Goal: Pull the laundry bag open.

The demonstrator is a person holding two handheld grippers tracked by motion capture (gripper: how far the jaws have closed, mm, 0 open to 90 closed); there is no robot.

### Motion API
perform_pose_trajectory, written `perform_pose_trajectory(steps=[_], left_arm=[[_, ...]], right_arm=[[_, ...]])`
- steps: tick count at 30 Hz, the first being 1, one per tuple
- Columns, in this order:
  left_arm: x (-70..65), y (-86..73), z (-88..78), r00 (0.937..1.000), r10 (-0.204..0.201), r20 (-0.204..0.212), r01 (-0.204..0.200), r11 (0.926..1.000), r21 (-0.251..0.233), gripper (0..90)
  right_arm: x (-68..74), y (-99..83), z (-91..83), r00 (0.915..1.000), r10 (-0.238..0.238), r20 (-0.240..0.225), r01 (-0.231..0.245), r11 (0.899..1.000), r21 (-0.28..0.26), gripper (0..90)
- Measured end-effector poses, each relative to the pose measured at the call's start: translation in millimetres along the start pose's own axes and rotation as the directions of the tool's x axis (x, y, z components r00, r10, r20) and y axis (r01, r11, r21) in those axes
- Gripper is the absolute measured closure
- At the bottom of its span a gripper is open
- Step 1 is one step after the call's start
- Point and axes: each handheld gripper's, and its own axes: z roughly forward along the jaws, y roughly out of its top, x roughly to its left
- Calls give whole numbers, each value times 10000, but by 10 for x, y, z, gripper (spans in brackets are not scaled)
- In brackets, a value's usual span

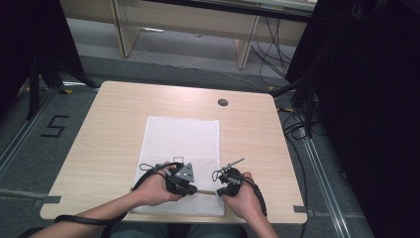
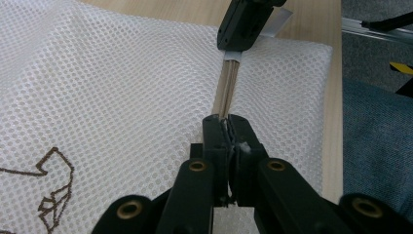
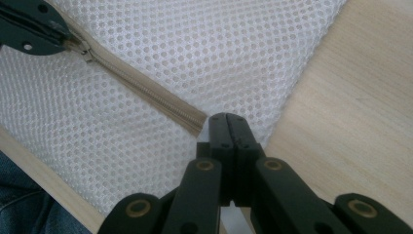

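Both grippers clamp mesh bag zipper nr table edge.

The light is soft and even on the table, with almost no shadows. The sides are very dark. Up close, the black jaws look blurry.

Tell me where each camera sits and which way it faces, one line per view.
High view: above the person's side, looking forward and down on the table; forearms and both tongs show.
Left gripper view: rides the left tongs, looking along the beige zipper of the white mesh bag toward the right tongs.
Right gripper view: rides the right tongs, facing back along it.
Both gripper views share the zipper.
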Motion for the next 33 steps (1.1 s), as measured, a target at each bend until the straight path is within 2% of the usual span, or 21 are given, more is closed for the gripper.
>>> perform_pose_trajectory(steps=[2,4,6,7,8,9,10,11,12,13,15,17,22,23,24,33], left_arm=[[-8,-3,1,9999,-110,-1,110,9999,5,872],[1,-7,-10,10000,-39,-54,40,10000,77,873],[0,-13,-13,9999,-77,-70,77,10000,44,872],[3,-15,-14,9999,-146,-1,146,9999,12,873],[9,-13,-18,10000,-11,-20,11,10000,8,872],[-2,-15,-16,9999,-130,-46,130,9999,15,873],[5,-12,-17,10000,40,-40,-40,10000,19,873],[-3,-15,-15,9999,-102,-22,102,9999,11,872],[-3,-14,-19,9999,-115,-42,115,9999,63,873],[6,-16,-25,10000,-19,-39,19,9999,101,873],[7,-28,-45,9999,-141,-77,141,9999,43,873],[23,-50,-73,9998,-172,-85,173,9998,73,873],[18,-80,-89,9997,-240,-52,240,9997,43,873],[19,-79,-91,9998,-193,-67,193,9998,51,872],[19,-78,-93,9998,-189,-57,190,9998,45,873],[16,-84,-103,10000,-60,-59,60,10000,24,873]], right_arm=[[-25,5,14,9990,-434,-61,433,9989,-151,900],[-15,3,8,9996,-273,-67,272,9996,-90,900],[-18,4,10,9994,-339,-44,339,9994,-108,900],[-2,2,3,10000,-93,-28,93,10000,-3,900],[-2,2,2,10000,-80,-22,80,10000,-1,900],[-1,2,2,10000,-80,-17,80,10000,4,900],[-12,3,8,9997,-244,-42,244,9997,-70,900],[-25,5,14,9993,-383,-54,382,9992,-148,900],[1,0,0,10000,-14,-6,14,10000,5,900],[-2,1,3,10000,-41,-20,41,10000,-18,900],[-25,4,12,9992,-386,-93,385,9992,-139,900],[-17,3,8,9996,-261,-79,260,9996,-94,900],[-21,4,10,9995,-313,-87,312,9994,-118,900],[-17,3,9,9997,-250,-59,250,9996,-99,900],[1,0,0,10000,14,12,-14,10000,1,900],[2,-1,0,10000,-9,19,9,10000,-2,900]])
